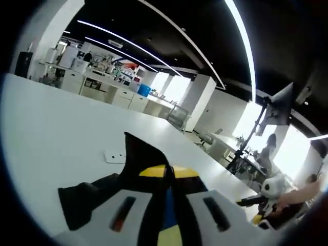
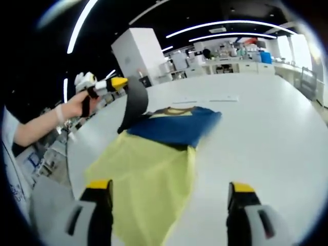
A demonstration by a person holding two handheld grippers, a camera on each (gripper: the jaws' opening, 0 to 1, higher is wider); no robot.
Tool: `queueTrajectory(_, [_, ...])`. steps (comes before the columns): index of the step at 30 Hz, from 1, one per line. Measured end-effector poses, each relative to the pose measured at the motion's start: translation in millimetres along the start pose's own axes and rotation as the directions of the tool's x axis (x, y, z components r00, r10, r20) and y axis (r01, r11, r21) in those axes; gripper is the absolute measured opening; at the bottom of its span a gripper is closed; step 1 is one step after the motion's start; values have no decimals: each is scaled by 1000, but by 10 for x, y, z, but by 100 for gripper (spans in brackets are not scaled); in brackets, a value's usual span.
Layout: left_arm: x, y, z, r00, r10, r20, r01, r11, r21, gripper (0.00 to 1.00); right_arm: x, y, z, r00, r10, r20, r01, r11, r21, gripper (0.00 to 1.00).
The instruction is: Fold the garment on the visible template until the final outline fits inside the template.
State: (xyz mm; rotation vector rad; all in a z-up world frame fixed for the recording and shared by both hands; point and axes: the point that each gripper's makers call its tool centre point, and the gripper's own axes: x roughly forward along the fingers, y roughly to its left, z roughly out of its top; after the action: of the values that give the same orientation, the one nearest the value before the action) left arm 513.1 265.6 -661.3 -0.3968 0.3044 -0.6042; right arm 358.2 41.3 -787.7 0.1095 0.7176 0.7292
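A yellow, blue and black garment (image 2: 154, 154) lies on a white table (image 2: 266, 123), its near yellow part spread flat and its far blue part bunched; the left gripper (image 2: 120, 83), held in a person's hand (image 2: 77, 105) at the far left, is clamped on a black sleeve (image 2: 134, 102) and lifts it off the table. In the left gripper view that black cloth (image 1: 148, 169) rises between the closed jaws. The right gripper (image 2: 169, 205) hangs over the near yellow edge with its jaws wide apart and nothing in them; a flat white card (image 1: 115, 156) lies just beyond the cloth; whether it marks the template cannot be told. The fabric looks light, limp and prone to sag and slide, so it is best pinched at hems, corners or sleeve ends rather than mid-panel.
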Motion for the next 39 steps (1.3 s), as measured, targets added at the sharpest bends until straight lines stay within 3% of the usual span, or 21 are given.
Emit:
queueTrajectory(5, [160, -152, -136, 999, -30, -31, 30, 999, 12, 0, -5, -7, -27, 1000, -3, -2, 3, 1000, 8, 93])
queueTrajectory(11, [394, -283, -257, 998, -59, -24, 58, 998, -35, 0, -12, -35, -91, 1000, -4, -7, 5, 1000, 28, 93])
queueTrajectory(23, [811, -417, -822, 992, -73, -101, 62, 992, -108, 0, -73, -109, -171, 1000, -18, -13, 19, 998, 58, 93])
queueTrajectory(30, [959, -624, -1110, 980, -111, -167, 96, 991, -97, 0, -71, -131, -226, 1000, -25, -15, 26, 997, 77, 93])
queueTrajectory(34, [1018, -710, -1210, 977, -119, -175, 98, 988, -123, 0, -64, -124, -251, 1000, -21, -18, 23, 996, 86, 93])
queueTrajectory(39, [1081, -701, -1429, 967, -125, -220, 97, 986, -133, 0, -58, -138, -272, 1000, -22, -18, 24, 995, 98, 92])
